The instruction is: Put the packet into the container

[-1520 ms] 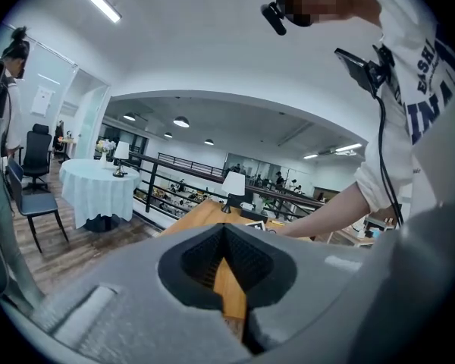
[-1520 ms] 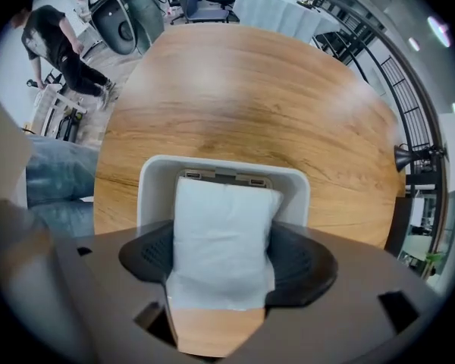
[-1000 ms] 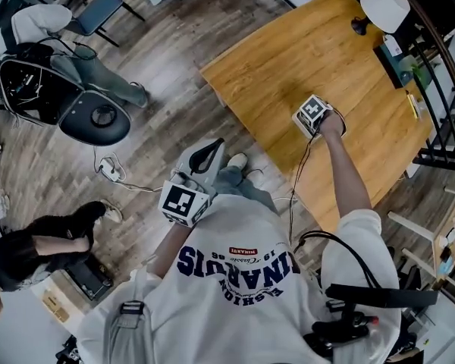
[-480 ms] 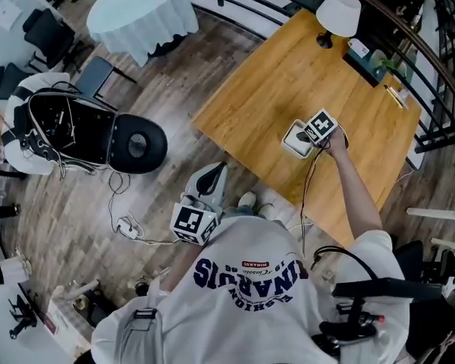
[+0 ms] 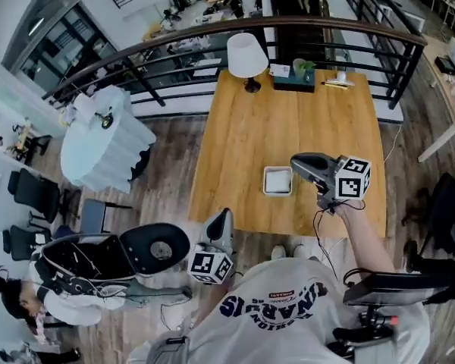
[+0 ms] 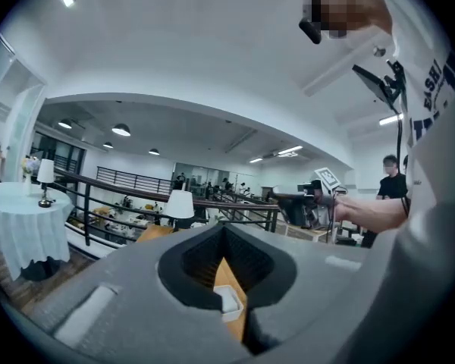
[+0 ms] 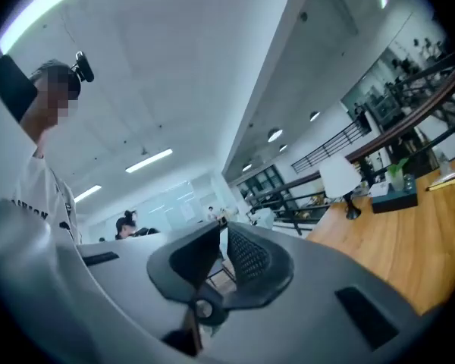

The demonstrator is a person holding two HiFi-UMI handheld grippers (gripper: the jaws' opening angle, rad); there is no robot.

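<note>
A small white square container point(image 5: 277, 180) sits on the wooden table point(image 5: 243, 142) near its front edge; through the left gripper's jaws it shows again as a white container point(image 6: 227, 303). I cannot make out a packet in any view. My right gripper point(image 5: 294, 161) hangs level just right of the container, lifted off the table. Its jaws have just been closing and now meet with nothing between them, as the right gripper point(image 7: 221, 232) also shows in its own view. My left gripper point(image 5: 226, 212) is held level in front of the table's edge, tips together and empty.
A white-shaded lamp point(image 5: 246, 55), a teal box point(image 5: 292, 78) and a yellow object point(image 5: 337, 84) stand at the table's far edge, by a black railing point(image 5: 174, 48). A round white-clothed table point(image 5: 98, 139), a black chair point(image 5: 152, 249) and a seated person point(image 5: 30, 302) are at the left.
My right gripper has lifted off the table beside the container and turned level, and its jaws have closed. The left gripper has risen toward the table's edge. The head view has swung up.
</note>
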